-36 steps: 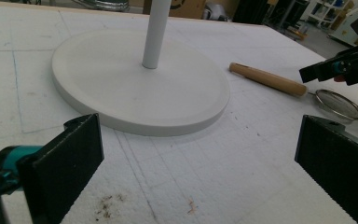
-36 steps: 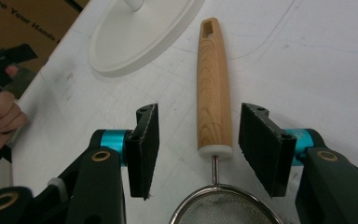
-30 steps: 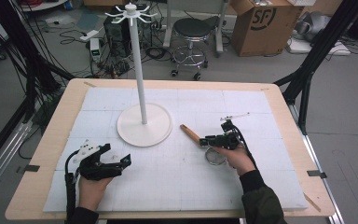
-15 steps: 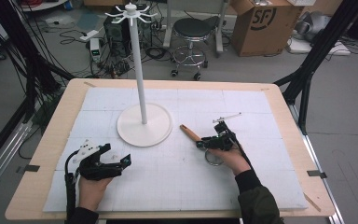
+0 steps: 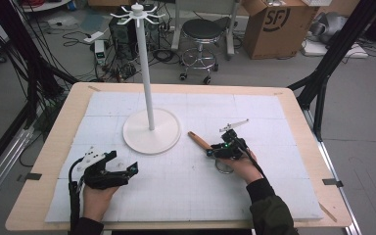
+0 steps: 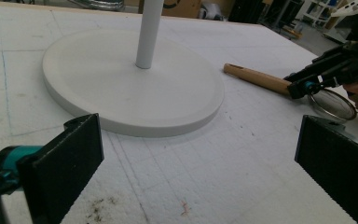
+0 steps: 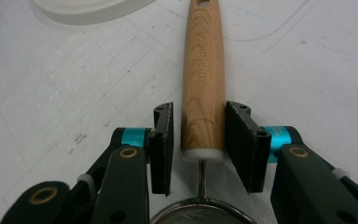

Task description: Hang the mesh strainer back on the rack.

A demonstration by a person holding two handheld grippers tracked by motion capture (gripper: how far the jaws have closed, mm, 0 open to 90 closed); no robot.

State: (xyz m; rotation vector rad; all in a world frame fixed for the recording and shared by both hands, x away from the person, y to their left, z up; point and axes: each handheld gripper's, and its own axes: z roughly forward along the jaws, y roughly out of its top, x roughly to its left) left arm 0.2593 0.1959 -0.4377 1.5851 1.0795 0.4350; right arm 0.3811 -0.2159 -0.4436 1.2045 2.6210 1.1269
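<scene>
Handle (image 7: 203,79) of strainer (image 7: 200,211) sits between my right gripper (image 7: 205,147) jaws, closing in, not yet touching; squeeze centred, low, near collar. Left gripper (image 6: 200,163) jaws spread, idle.

Strainer (image 5: 210,147) on mat, right of stand (image 5: 151,129) (near base).

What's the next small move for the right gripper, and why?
Probably finish closing. The right gripper has just been closing around the strainer's wooden handle, which lies between its pads with slim gaps on both sides, so nothing is gripped yet. Lift only after contact.
</scene>
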